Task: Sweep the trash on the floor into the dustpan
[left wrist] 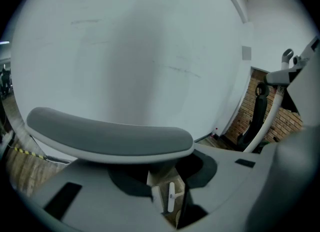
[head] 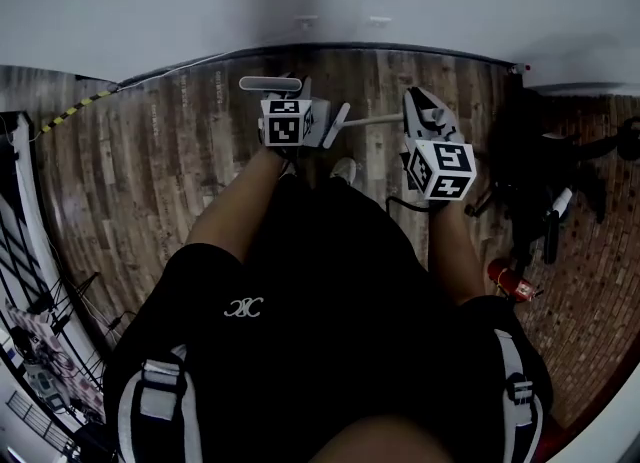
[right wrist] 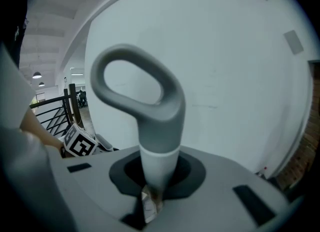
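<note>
Left gripper (left wrist: 167, 198) jaws held a grey bar handle (left wrist: 110, 137) lying crosswise, right gripper (right wrist: 150, 198) jaws gripped a loop handle (right wrist: 152, 110), its long axis along them, loop outward.

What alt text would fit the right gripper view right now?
The right gripper is shut on a grey loop-topped handle rising from its jaws before a white wall. The left gripper's marker cube shows low at left.
</note>
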{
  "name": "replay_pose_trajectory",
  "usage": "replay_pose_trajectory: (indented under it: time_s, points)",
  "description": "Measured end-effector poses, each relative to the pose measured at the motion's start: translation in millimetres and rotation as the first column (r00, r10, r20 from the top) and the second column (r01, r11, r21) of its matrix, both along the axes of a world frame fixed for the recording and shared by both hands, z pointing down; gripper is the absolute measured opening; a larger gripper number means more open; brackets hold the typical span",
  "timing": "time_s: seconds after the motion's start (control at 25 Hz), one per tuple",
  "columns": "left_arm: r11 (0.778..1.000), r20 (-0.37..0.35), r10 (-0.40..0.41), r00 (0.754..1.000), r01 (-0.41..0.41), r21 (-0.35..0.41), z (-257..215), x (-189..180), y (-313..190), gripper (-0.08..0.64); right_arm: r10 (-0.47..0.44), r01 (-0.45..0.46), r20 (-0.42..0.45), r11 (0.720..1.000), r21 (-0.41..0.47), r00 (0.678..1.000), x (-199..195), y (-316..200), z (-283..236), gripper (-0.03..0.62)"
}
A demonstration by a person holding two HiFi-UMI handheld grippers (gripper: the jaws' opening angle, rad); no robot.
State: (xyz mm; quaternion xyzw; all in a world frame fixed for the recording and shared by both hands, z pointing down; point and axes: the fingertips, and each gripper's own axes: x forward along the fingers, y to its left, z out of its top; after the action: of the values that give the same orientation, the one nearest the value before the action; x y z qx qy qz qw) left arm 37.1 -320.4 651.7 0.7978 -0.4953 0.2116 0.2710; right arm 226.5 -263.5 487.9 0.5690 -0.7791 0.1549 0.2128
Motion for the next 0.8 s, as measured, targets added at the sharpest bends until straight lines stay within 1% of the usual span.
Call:
replay_pose_trajectory:
  time_s: [0.16,0.28,0.36,0.44,0.6,0.8]
  points:
    - [1.0,0.056,-0.001,0.998,0.002,-0.005,-23.7,2.8,-15.6,0.114,0.032,-0.032,-0.003,0.999,0.005,0.999,20.4,6.2,-17.0,0.043]
    - [1.0,0.088,-0.012,0.996,0.009,0.029,-60.6,-1.4,-29.9,0.112,0.05,-0.05,-0.01,0.998,0.033,0.999,31.2,4.5,-25.3,0.043]
    - [0.999,0.098,0.0,0.995,-0.004,0.048,-90.6,-1.4,-27.9,0.11,0.077,-0.076,-0.026,0.996,0.047,0.997,40.3,9.0,-31.5,0.043]
    - [0.998,0.103,0.016,0.995,-0.023,0.066,-124.2,1.6,-23.6,0.11,0.118,-0.115,-0.039,0.991,0.061,0.992,48.4,12.2,-40.3,0.043]
    - [0.988,0.104,0.06,0.993,-0.074,0.132,-185.0,15.6,-14.3,0.11,0.185,-0.18,-0.039,0.978,0.103,0.982,56.8,8.8,-61.2,0.043]
    - [0.976,0.092,0.147,0.985,-0.16,0.147,-221.5,34.3,-1.7,0.11,0.19,-0.184,-0.04,0.975,0.122,0.981,62.8,6.8,-72.3,0.041]
